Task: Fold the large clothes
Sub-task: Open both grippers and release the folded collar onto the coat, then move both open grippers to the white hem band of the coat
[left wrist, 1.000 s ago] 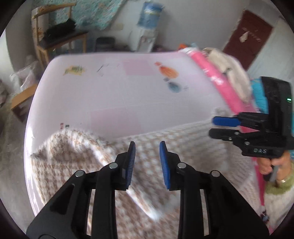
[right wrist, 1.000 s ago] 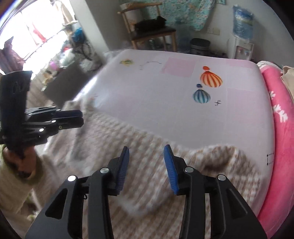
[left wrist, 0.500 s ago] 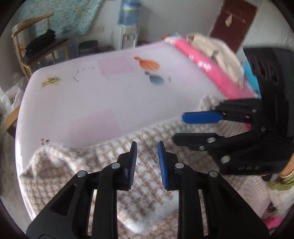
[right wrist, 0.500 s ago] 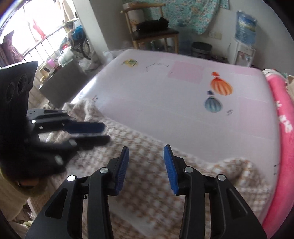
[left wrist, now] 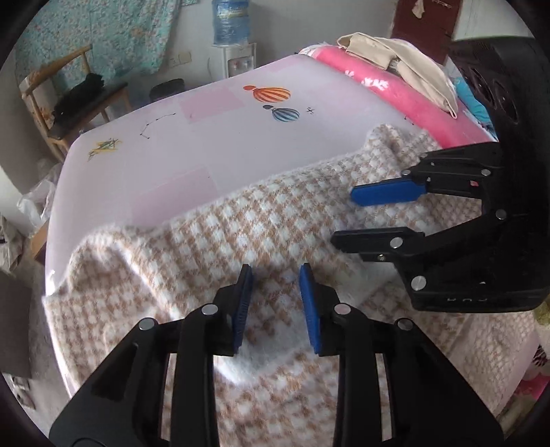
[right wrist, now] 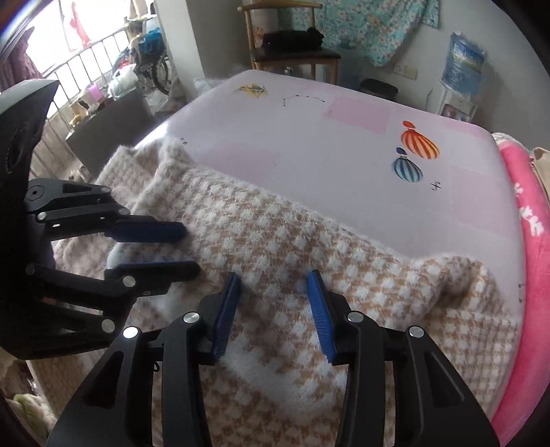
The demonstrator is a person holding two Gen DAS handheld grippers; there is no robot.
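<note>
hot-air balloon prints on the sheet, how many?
2. The orange striped balloon sits toward the far right of the pink sheet, and the smaller blue striped balloon is just below it. The checked garment may hide others.

No legible words, brands or numbers anywhere. Water bottle [left wrist: 229,21] label beyond the bed sheet [left wrist: 220,137]: printing too blurred to read. White marks on the pink blanket [right wrist: 531,220] beside the sheet: undecipherable. Embossed marking on the right gripper [left wrist: 373,215] body: too small to make out.
</note>
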